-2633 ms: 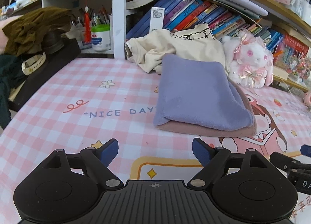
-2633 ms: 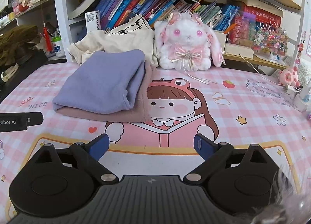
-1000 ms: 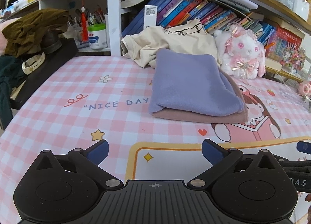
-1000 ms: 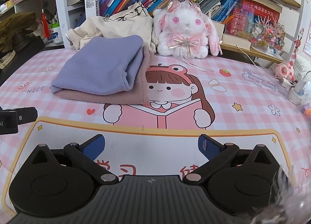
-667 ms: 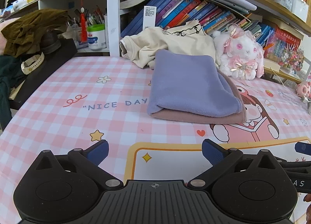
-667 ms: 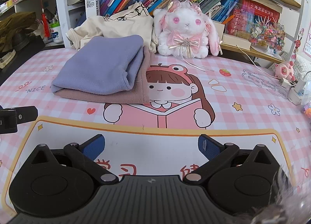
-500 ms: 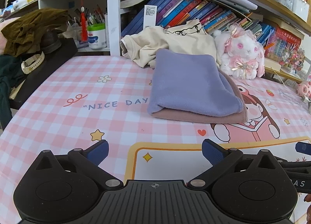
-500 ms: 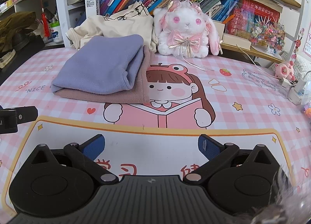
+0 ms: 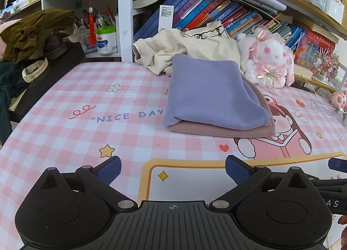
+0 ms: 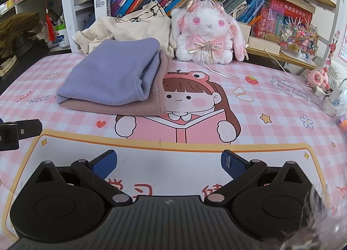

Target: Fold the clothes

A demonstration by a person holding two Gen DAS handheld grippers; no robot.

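Both grippers had drawn back, left gripper (image 9: 173, 168) and right gripper (image 10: 168, 163) jaws apart and empty; purple garment (image 9: 213, 96) lay folded on the pink garment (image 9: 219, 131) mid-frame, cream shirt (image 9: 186, 49) behind unfolded.

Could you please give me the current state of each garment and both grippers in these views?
Purple garment: folded, lying on top of the pink one.
Pink garment: folded flat on the table mat, under the purple one.
Cream shirt: unfolded, crumpled against the books.
Olive garment: bunched in a heap at the side.
Left gripper: open, empty, fingers spread above the mat.
Right gripper: open, empty.
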